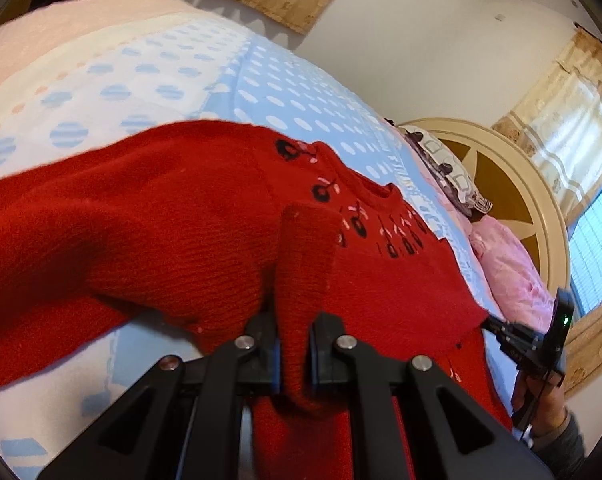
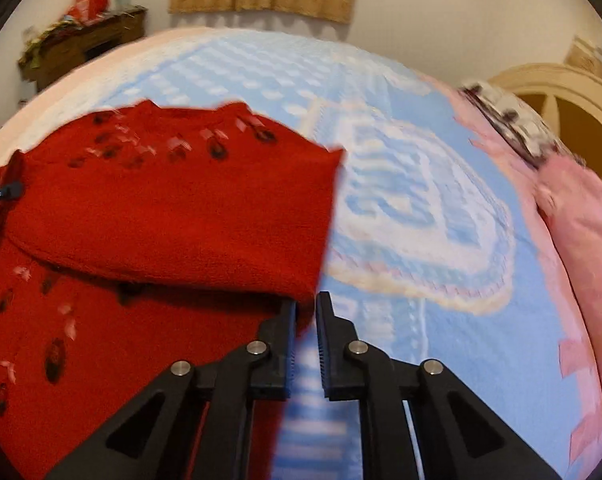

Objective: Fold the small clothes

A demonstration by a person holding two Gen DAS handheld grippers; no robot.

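Observation:
A small red knit sweater (image 1: 161, 208) with black and pink motifs near the collar lies on the bed. My left gripper (image 1: 297, 324) is shut on a narrow upright fold of it, which looks like a sleeve (image 1: 305, 264). In the right wrist view the sweater (image 2: 161, 208) has its upper part folded over the lower. My right gripper (image 2: 307, 308) is shut on the right corner of that fold, with red knit pinched between the tips. The left wrist view shows the right gripper (image 1: 495, 324) at the sweater's right edge.
The bed has a blue blanket (image 2: 441, 208) with white patterns. A pink pillow (image 1: 509, 264) and a patterned pillow (image 1: 445, 160) lie by the round cream headboard (image 1: 513, 160). A cluttered wooden dresser (image 2: 81, 48) stands beyond the bed. A person's hand (image 1: 541, 404) holds the right gripper.

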